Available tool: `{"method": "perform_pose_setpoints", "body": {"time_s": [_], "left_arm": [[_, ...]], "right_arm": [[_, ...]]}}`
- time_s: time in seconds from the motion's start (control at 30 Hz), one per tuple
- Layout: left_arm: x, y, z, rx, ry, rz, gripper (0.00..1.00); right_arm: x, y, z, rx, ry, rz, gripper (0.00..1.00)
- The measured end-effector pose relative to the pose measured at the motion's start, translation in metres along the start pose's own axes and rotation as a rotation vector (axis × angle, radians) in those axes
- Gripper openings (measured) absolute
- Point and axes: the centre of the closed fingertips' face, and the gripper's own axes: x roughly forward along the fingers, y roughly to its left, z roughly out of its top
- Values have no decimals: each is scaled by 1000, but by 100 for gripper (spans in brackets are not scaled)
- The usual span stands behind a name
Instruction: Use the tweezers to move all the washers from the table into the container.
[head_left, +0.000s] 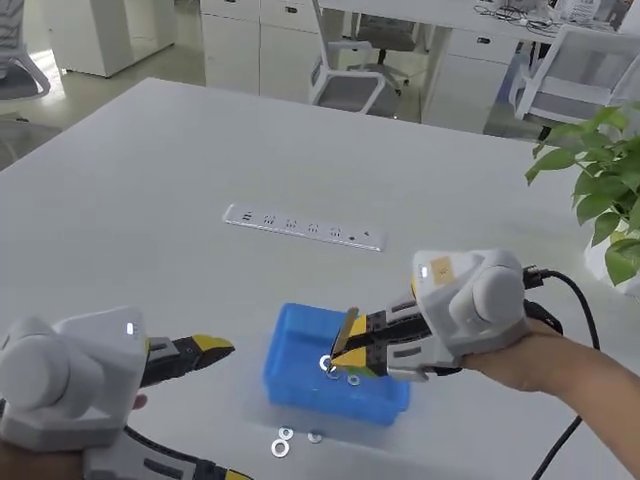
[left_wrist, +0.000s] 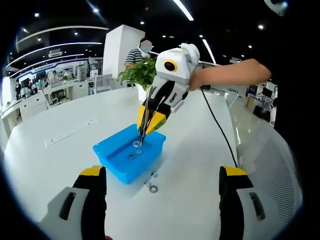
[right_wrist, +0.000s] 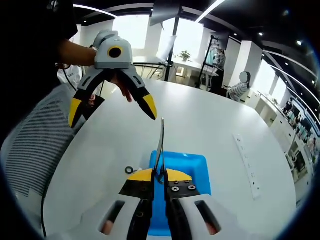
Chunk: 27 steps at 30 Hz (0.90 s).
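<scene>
You are at the drop-off: the right gripper (head_left: 362, 352) is clamped shut on the tweezers (head_left: 343, 340), and their tips point down into the blue container (head_left: 300, 395), at its far right part. A washer (left_wrist: 136, 144) sits right at the tips; whether it is pinched or already lying on the floor I cannot tell. At least 2 more lie inside, just beside it. 3 washers (head_left: 281, 447) remain on the table, just in front of the container's near wall.

Next, I judge, you let this one go, lift the tips clear of the rim, and bring them down to the near group, taking 1 washer by its edge.

Your right hand reaches in from the right, with the gripper angled down and leftward. The left gripper (left_wrist: 162, 172) hangs left of the container, jaws spread wide and holding nothing.
</scene>
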Motion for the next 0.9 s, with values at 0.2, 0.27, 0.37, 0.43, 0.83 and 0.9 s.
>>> {"method": "perform_pose_setpoints", "body": {"time_s": [0.2,0.27,0.37,0.43,0.83,0.9], "left_arm": [[2,3,0,-6,-3,-1,99],[3,4,0,-9,-5,0,99],[4,6,0,-11,-7,2,99],[5,7,-1,-12,-6,3,99],[9,12,0,-21,-5,11,99],[10,12,2,-23,-7,11,99]], "right_arm": [[10,-9,-10,8,8,-4,7],[14,-11,-12,12,10,-3,7],[20,-13,-16,11,11,2,7],[25,-15,-20,10,15,7,7],[44,-22,-35,31,16,12,7],[46,-23,-37,31,17,11,7]]}}
